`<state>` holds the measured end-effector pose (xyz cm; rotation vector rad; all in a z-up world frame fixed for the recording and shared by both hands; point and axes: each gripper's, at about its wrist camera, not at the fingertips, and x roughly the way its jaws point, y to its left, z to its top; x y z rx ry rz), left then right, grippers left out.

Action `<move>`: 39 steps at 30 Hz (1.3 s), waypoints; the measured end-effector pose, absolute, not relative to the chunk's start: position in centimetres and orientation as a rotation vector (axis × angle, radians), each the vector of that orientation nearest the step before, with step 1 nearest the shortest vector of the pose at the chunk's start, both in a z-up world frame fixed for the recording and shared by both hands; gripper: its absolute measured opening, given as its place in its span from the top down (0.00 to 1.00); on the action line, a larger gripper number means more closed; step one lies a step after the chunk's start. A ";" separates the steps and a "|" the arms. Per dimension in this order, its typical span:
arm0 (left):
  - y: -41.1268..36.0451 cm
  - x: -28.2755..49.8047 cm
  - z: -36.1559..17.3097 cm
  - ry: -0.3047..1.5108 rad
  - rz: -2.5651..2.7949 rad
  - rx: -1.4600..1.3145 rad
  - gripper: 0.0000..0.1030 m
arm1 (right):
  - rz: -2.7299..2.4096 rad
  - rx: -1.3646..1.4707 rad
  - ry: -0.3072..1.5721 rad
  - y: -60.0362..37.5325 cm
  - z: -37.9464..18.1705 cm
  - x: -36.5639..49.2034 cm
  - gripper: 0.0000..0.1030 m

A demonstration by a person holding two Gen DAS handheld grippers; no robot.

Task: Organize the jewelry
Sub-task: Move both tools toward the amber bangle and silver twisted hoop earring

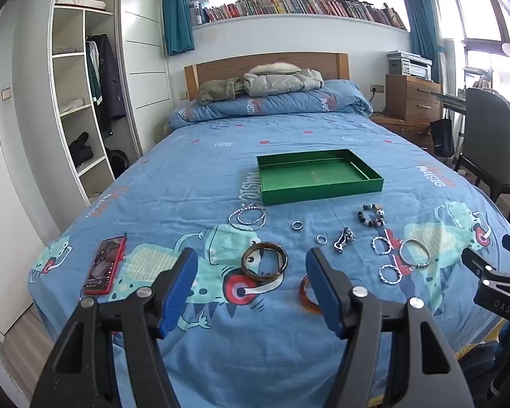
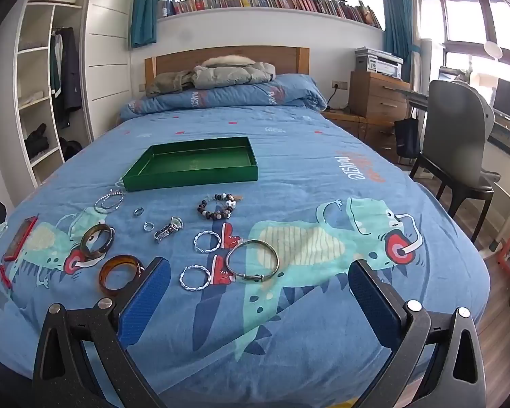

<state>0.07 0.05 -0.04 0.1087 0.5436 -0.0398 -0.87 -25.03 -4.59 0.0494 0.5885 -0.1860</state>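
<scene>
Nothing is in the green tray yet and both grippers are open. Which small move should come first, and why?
Probably lower the left gripper onto the dark bangle. That bangle lies just ahead between its open jaws, nearer than any other piece, and stands apart from its neighbours. The green tray behind it is empty, so any spot there is free.

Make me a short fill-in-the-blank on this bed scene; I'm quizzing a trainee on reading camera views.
1. The green tray holds ____ jewelry.
2. The amber bangle lies on the ____.
3. Both the left gripper and the right gripper have their jaws ____.
4. The phone has a ____ case.

Missing words: no; bed; open; red
</scene>
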 end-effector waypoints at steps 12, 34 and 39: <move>0.5 -0.1 -0.4 0.564 -0.044 0.106 0.37 | -0.174 0.056 0.589 -24.8 -4.4 -1.5 0.00; 0.0 1.0 -2.2 0.615 -0.036 0.117 0.37 | -0.194 0.049 0.592 -25.1 -4.6 -0.8 0.08; 0.8 1.6 -2.6 0.617 -0.028 0.111 0.37 | -0.172 0.055 0.610 -25.0 -5.3 -0.4 0.13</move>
